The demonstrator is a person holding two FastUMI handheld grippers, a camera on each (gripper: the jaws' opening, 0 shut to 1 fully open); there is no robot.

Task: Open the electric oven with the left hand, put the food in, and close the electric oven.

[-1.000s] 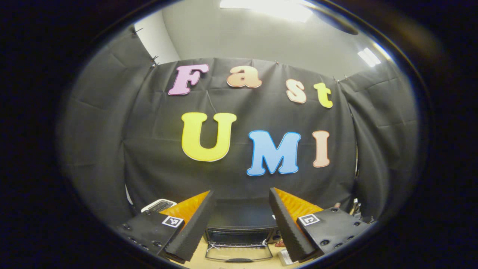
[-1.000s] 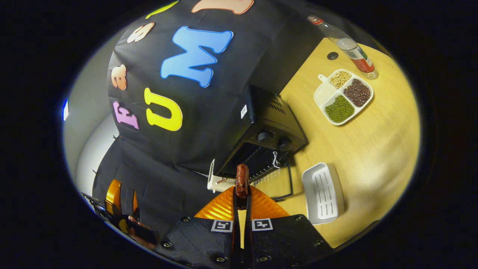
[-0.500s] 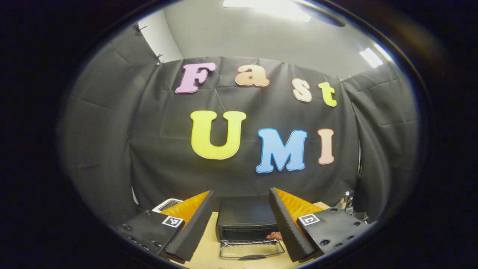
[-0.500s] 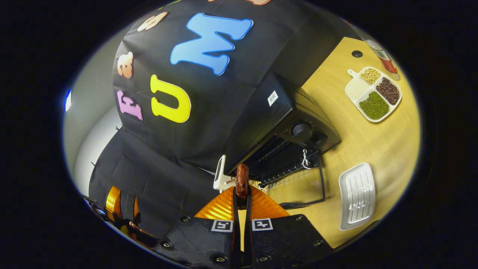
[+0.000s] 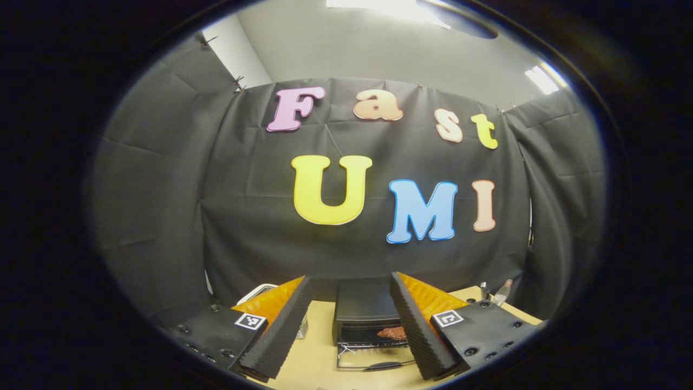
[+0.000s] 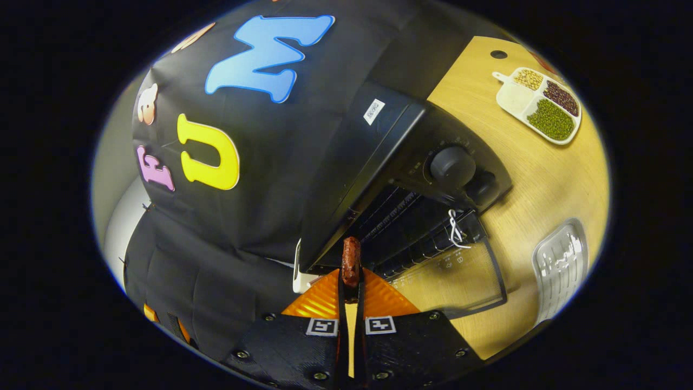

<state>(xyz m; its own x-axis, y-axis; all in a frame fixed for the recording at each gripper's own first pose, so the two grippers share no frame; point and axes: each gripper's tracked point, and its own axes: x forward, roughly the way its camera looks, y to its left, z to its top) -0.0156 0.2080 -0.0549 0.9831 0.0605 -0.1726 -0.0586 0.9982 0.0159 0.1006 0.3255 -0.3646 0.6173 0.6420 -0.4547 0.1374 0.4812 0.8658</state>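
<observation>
- My left gripper (image 5: 349,319) hangs back with its jaws spread wide and nothing between them, looking at the electric oven (image 5: 365,317) from well off; its door (image 5: 373,362) lies folded down flat
- My right gripper (image 6: 351,281) is clamped on the food (image 6: 351,260), a reddish-brown piece standing up out of the fingertips, right at the left end of the oven's mouth
- I judge the main risk is clipping the left edge of the opening, since the food sits close to that side, not centred on the rack (image 6: 417,227)
- The grip is only on the food's lower end, so a knock on the frame could twist it loose onto the door
- The lowered door lies under my approach, so dipping too low would hit it
- Further right on the table (image 6: 520,157): the oven's knobs (image 6: 452,167), a white ribbed tray (image 6: 560,265) near the door, and a divided dish of beans (image 6: 538,103) well apart; none block the way in
</observation>
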